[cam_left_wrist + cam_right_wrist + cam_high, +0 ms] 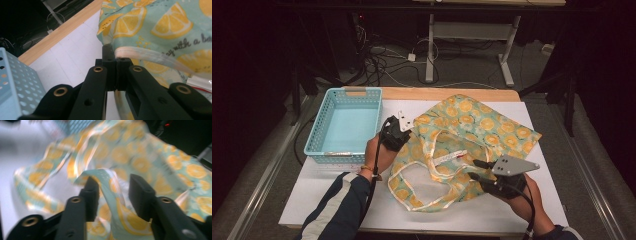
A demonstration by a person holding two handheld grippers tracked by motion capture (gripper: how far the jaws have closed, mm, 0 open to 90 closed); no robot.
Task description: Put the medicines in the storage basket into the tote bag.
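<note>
Left tongs (111,72) grip the bag's (472,135) hem; right tongs (113,195) stand apart around a fold, pads clear.

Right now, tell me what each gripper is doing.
Left gripper: shut on the bag's pale edge.
Right gripper: open, a fold of the bag between its jaws, not pinched.

Wearing a dark navy jacket sleeve (339,207) with a broad pale stripe running along it, and a thin orange wristband (368,169) at the cuff; carrying matte black two-jaw left gripper (403,131) and matte black two-jaw right gripper (476,169), each showing brass-ringed screw holes on its linkage arms, trailing a black cable, and bearing a grey three-cornered plate on top
</note>
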